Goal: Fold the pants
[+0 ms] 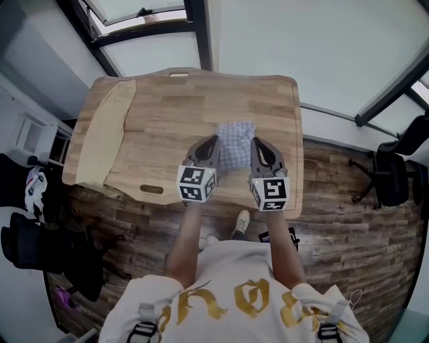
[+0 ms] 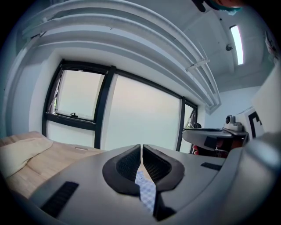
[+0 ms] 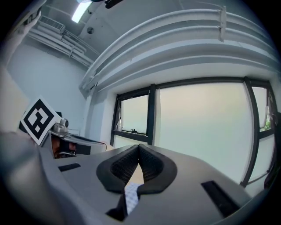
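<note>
Over a light wooden table (image 1: 167, 100) with rounded corners, set before tall dark-framed windows (image 1: 144, 20), a person works with a tool in each hand. A long folded beige cloth (image 1: 100, 134) lies along the table's left edge. A small bundle of blue-and-white checked pants (image 1: 236, 144) is held over the table's near half. The grey left gripper (image 1: 212, 142) and the grey right gripper (image 1: 257, 142) each pinch its fabric, jaws closed tight on it.
</note>
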Tool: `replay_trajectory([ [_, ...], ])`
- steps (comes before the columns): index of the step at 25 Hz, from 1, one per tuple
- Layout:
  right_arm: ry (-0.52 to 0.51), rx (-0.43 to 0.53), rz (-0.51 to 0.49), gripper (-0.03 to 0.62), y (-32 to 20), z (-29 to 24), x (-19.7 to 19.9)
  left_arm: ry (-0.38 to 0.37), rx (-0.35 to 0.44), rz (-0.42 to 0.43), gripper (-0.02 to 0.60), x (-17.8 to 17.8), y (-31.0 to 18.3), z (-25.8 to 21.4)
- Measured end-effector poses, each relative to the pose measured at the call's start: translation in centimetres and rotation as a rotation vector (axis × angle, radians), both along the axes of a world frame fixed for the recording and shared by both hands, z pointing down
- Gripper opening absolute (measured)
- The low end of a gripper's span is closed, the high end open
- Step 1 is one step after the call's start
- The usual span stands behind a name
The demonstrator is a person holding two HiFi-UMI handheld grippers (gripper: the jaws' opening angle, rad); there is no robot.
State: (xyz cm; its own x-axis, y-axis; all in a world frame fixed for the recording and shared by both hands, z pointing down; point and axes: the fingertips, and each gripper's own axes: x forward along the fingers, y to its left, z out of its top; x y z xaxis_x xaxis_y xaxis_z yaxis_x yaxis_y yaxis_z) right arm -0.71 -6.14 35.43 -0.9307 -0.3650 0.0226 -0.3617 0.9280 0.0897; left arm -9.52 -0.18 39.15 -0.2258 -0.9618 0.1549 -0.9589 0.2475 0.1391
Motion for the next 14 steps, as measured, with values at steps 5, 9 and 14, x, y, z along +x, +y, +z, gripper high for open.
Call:
replay_trajectory([
  [5,0.006,-0.018,0.009,0.023,-0.8,1.0,0.4,0.009,0.001,-0.024,0.046,-0.7,0.1,0.3],
  [9,0.011,-0.010,0.002,0.023,-1.0,1.2,0.5,0.015,0.000,-0.029,0.046,-0.8,0.0,0.7],
  [14,0.011,-0.020,0.000,0.023,-1.4,1.4,0.7,0.025,-0.012,-0.037,0.046,-0.9,-0.2,1.4],
])
